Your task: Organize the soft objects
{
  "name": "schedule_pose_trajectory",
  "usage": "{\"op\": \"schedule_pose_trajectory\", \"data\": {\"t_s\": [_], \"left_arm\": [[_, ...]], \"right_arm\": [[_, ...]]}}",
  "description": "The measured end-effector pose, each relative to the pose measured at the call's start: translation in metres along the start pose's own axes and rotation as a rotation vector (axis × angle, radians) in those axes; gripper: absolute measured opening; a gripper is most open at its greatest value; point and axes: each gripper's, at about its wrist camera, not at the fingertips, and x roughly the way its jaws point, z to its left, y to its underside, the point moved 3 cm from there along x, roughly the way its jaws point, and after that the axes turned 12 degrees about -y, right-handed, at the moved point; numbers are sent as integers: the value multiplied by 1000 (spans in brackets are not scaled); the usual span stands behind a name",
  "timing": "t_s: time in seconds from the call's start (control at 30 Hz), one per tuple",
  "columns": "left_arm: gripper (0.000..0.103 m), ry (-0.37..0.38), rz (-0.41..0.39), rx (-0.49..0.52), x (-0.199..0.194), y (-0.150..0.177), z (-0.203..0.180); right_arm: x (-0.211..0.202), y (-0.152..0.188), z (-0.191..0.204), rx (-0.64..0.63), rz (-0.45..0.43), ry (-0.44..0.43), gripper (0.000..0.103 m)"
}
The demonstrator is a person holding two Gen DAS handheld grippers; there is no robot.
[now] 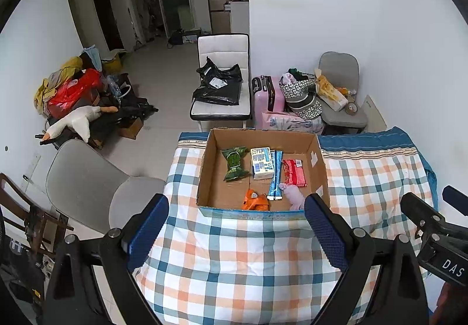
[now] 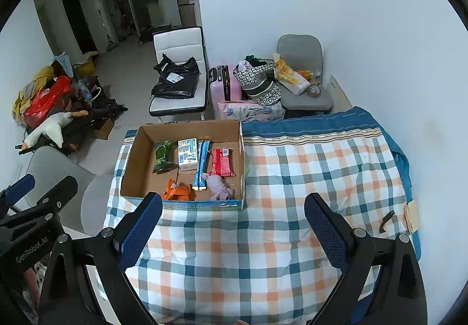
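Observation:
An open cardboard box (image 1: 210,167) (image 2: 134,167) sits on the checked cloth at the table's far left. In it lie a green packet (image 1: 234,162) (image 2: 162,155), a white tissue pack (image 1: 261,162) (image 2: 187,153), a blue strip pack (image 1: 275,175) (image 2: 201,164), a red pack (image 1: 294,172) (image 2: 222,162), an orange packet (image 1: 254,200) (image 2: 178,191) and a pink plush toy (image 1: 292,194) (image 2: 218,186). My left gripper (image 1: 235,221) is open and empty, above the cloth in front of the box. My right gripper (image 2: 234,218) is open and empty, to the right of the left one (image 2: 17,193).
The checked cloth (image 2: 292,193) covers the table, with a blue band along its far edge. A grey chair (image 1: 87,187) stands left of the table. Behind are a white chair with a black bag (image 1: 218,85), a pink suitcase (image 1: 267,96), bags and a pile with a goose plush (image 1: 76,120).

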Motion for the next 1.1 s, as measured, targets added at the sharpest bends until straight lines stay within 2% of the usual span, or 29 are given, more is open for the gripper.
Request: {"op": "schedule_pose_trajectory", "data": {"t_s": [1.1], "left_arm": [[95,12,8,3,0,-1,-2]], "right_arm": [[0,1,-1,-4,1,9,100]]}}
